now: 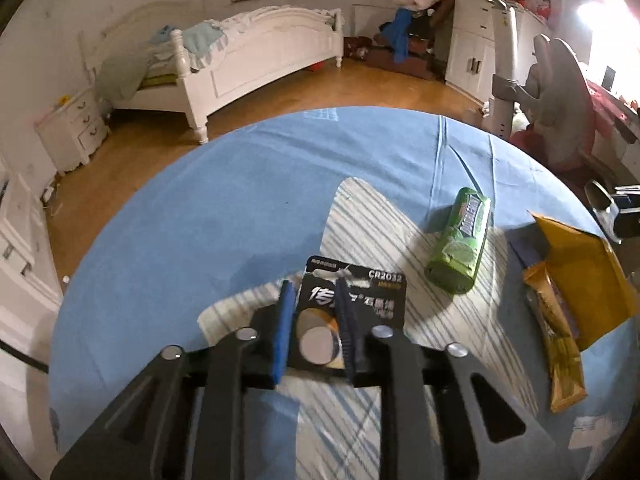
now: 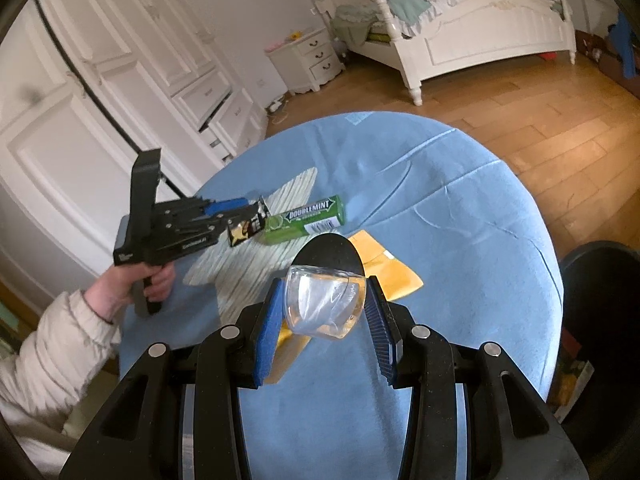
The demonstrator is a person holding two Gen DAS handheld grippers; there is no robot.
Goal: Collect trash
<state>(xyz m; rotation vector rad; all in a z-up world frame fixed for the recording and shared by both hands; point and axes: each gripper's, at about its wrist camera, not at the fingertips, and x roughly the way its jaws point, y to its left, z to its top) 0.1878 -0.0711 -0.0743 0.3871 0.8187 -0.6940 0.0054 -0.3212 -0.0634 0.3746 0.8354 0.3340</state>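
My left gripper point(image 1: 314, 292) is shut on a black CR2032 battery card point(image 1: 354, 300) and holds it above the blue table point(image 1: 200, 216). In the right wrist view the left gripper point(image 2: 244, 210) holds that card point(image 2: 248, 228) over the striped star mat point(image 2: 256, 272). My right gripper point(image 2: 324, 300) is shut on a clear plastic cup point(image 2: 326, 306) with a black lid point(image 2: 328, 254), held above the table. A green Doublemint pack point(image 1: 460, 240) lies on the mat, also seen in the right wrist view point(image 2: 306, 220).
A yellow envelope point(image 1: 584, 280) and an orange snack wrapper point(image 1: 556, 344) lie at the table's right side; the envelope point(image 2: 384, 268) lies under my right gripper. A black bin point(image 2: 600, 340) stands right of the table. A bed point(image 1: 256, 60) and wardrobe point(image 2: 100, 92) stand beyond.
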